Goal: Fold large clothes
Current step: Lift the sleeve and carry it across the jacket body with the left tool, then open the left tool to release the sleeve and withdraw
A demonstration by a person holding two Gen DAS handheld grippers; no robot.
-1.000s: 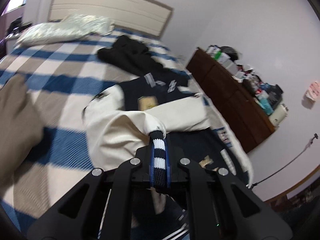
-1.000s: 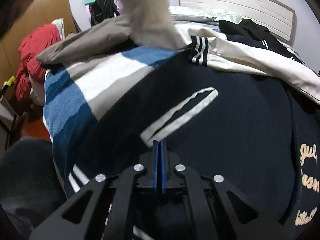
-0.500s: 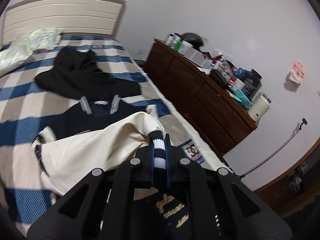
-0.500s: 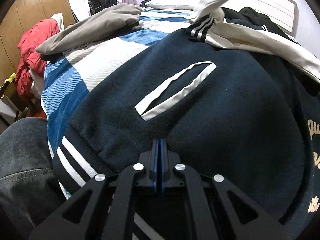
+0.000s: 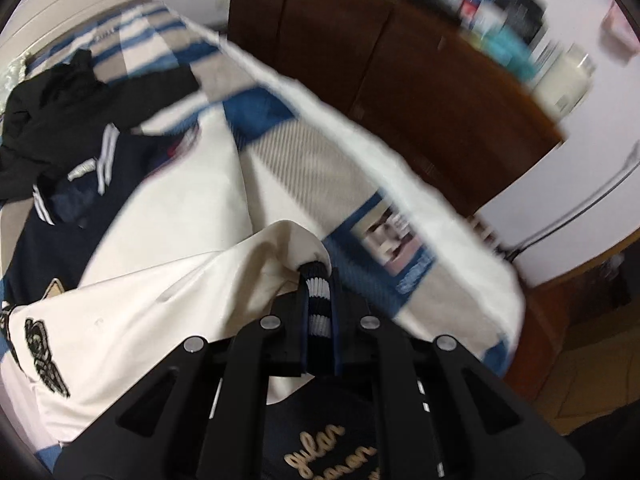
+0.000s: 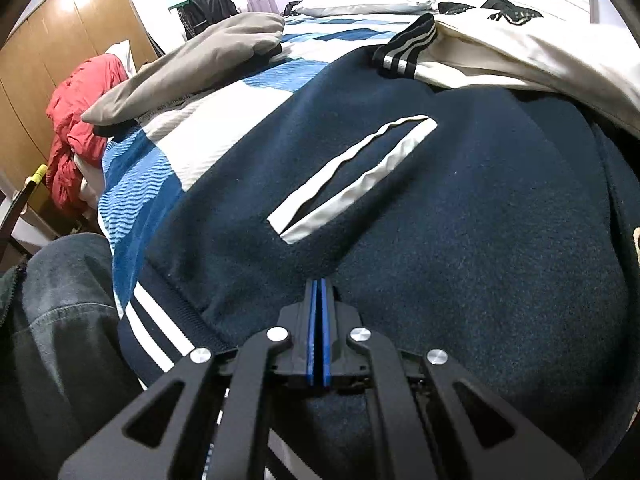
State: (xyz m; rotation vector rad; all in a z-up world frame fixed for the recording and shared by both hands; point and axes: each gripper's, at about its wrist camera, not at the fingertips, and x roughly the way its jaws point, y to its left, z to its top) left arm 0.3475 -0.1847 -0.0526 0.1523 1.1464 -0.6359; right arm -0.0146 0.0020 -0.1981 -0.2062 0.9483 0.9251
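Bed, checked blue, beige and white cover, carries everything. Dresser stands along its far side in the left view, top cluttered, blurred.

Jacket, navy body with cream sleeves, lies spread across the near part of the bed, hem with two white stripes at the near edge. White-trimmed pocket sits just ahead of the right tongs. Gold script shows on the navy front under the left tongs.

Cream sleeve drapes across the jacket body; its striped cuff is clamped in the left tongs, cuff running down between the blue pads. Black winged emblem on the sleeve, left side of the view.

Other sleeve's cuff lies on the navy body, well ahead of the right tongs.

Right tongs pressed together, tips down against the navy fleece near the hem; whether any cloth is pinched, cannot tell.

Black garment heaped beyond the jacket toward the headboard. Beige garment near the bed's left edge. Red heap off the bed by the wardrobe. Person's jeans-clad leg against the near edge.
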